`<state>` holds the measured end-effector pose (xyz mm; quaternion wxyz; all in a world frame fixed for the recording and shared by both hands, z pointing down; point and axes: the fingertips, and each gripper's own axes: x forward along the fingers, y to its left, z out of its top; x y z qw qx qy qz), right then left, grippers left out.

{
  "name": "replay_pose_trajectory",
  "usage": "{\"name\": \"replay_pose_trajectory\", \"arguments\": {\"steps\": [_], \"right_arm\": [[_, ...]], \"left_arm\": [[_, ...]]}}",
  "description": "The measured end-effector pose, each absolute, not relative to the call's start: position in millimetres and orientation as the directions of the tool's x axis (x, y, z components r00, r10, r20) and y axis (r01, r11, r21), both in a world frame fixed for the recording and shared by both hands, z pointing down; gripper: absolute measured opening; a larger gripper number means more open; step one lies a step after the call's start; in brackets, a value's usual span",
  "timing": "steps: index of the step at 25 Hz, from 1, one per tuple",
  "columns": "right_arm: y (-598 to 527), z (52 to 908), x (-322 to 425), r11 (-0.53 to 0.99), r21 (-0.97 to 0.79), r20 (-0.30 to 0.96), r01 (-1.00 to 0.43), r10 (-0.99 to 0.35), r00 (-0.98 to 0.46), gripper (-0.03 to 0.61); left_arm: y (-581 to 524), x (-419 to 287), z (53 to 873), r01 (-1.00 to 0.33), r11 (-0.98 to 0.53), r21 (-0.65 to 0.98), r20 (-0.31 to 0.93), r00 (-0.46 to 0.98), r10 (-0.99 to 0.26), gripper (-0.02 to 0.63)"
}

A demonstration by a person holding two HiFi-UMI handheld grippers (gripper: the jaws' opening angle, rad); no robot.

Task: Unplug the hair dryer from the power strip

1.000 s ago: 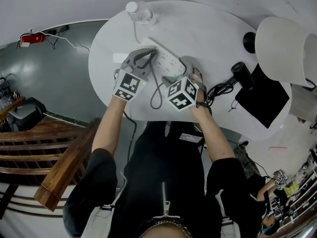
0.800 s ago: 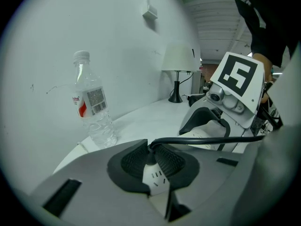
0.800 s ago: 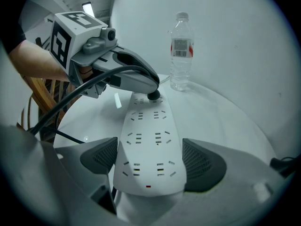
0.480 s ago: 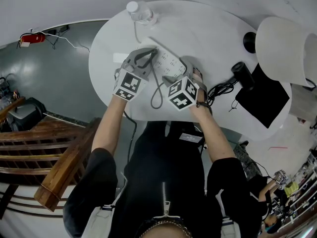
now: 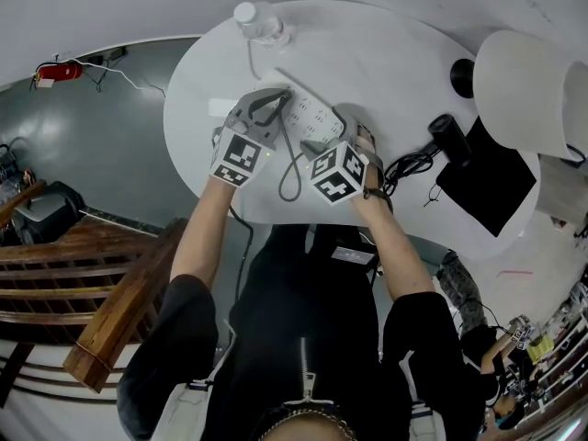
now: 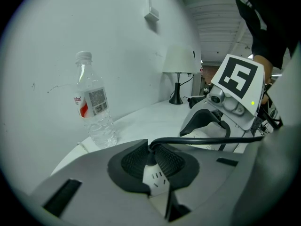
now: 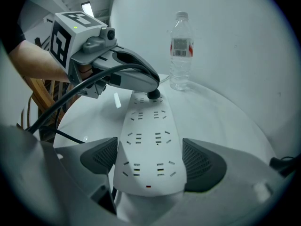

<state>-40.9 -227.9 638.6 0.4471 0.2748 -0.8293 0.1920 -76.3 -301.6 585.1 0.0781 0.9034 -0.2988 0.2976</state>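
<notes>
Our left tongs (image 6: pixel 151 164) pinch the plug (image 6: pixel 150 157), still seated in the power strip (image 7: pixel 148 126) our right tongs (image 7: pixel 149 161) clamp; the pull remains.

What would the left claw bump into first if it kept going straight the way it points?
The left claw is clamped on the black plug. Pushing on, slanted downward, it would likely press into the white power strip beneath; the water bottle stands off to its left.
</notes>
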Motion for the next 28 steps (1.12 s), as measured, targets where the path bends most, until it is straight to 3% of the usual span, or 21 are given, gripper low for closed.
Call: {"name": "replay_pose_trajectory", "arguments": {"steps": [28], "right_arm": [[-229.5,638.8,-42.1,0.778,-0.073,0.852,-0.624,-0.277,-0.445,0.42]], "left_arm": [[-300.6,-80.2,579.2,-0.559,-0.827,-0.061,0.579,0.655,-0.486,0.049]]}}
